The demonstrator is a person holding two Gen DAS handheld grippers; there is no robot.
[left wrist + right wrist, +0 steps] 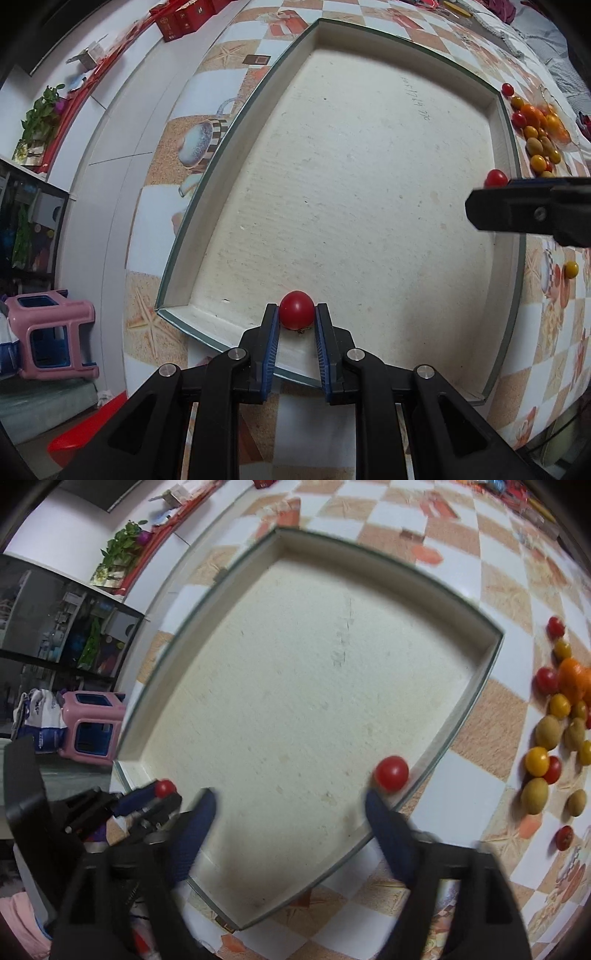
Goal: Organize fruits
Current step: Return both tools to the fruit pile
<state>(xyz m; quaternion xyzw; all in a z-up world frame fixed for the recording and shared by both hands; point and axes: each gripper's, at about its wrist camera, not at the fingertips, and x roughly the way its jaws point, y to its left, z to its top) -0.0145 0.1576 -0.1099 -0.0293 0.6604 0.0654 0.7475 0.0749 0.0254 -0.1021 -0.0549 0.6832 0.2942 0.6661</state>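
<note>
My left gripper (pixel 296 314) points down over the near edge of a shallow white tray (pixel 369 203) and is shut on a red cherry tomato (pixel 296 309). My right gripper (pixel 291 806) stands wide open above the tray (pixel 295 683), with nothing between its blue pads (pixel 384 819). A second red cherry tomato (pixel 391 772) sits free just past the right fingertip, against the tray's wall. In the left wrist view, the right gripper (pixel 480 192) enters from the right, next to that tomato (pixel 496 179). In the right wrist view, the left gripper (pixel 162 797) holds its tomato (pixel 164 788) at lower left.
A pile of mixed fruit (pixel 554 716), red, yellow, orange and brown-green, lies on the checkered tablecloth (pixel 480 720) right of the tray. One yellow tomato (pixel 571 269) lies apart. A pink stool (pixel 51 332) stands beyond the table's left edge; red boxes (pixel 181 18) sit far back.
</note>
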